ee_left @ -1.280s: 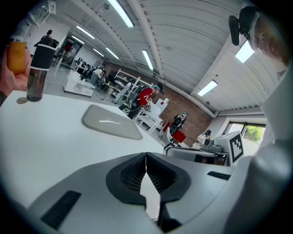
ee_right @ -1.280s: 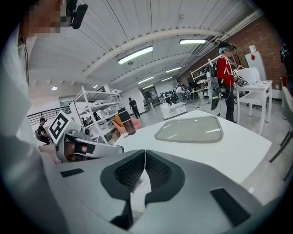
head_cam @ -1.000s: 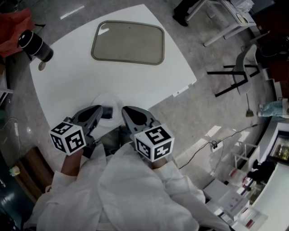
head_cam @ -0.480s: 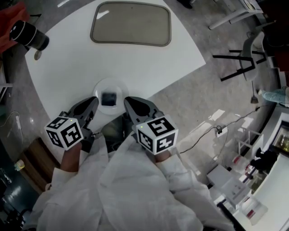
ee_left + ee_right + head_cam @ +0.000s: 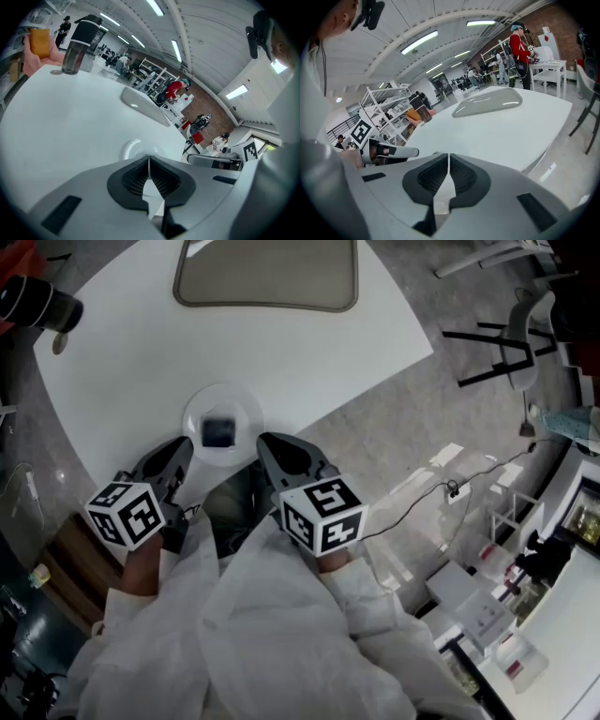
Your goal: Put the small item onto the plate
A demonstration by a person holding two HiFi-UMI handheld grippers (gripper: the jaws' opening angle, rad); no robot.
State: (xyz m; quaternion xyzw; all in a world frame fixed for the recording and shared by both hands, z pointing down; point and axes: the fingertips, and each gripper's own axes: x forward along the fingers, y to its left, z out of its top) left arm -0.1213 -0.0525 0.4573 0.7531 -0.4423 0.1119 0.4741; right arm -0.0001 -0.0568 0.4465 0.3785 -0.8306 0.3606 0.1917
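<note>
A small dark square item (image 5: pixel 218 433) lies in the middle of a round white plate (image 5: pixel 199 412) near the front edge of the white table (image 5: pixel 309 352). My left gripper (image 5: pixel 176 448) hangs just short of the plate's near left rim, and my right gripper (image 5: pixel 265 442) just off its near right rim. Neither touches the plate. In the left gripper view the jaws (image 5: pixel 149 159) meet with nothing between them, and the plate's rim (image 5: pixel 131 147) shows just beyond. The right gripper (image 5: pixel 448 155) is shut and empty too.
A grey tray (image 5: pixel 267 277) sits at the table's far side. A dark tumbler (image 5: pixel 33 304) and a small round disc (image 5: pixel 58 343) stand at the far left. Dark chairs (image 5: pixel 506 338) are on the floor to the right. A cable (image 5: pixel 441 498) runs across the floor.
Both grippers have drawn back from either side of the plate and sunk toward the table's front edge. The dark item stays on the plate, now ahead of the fingertips.
</note>
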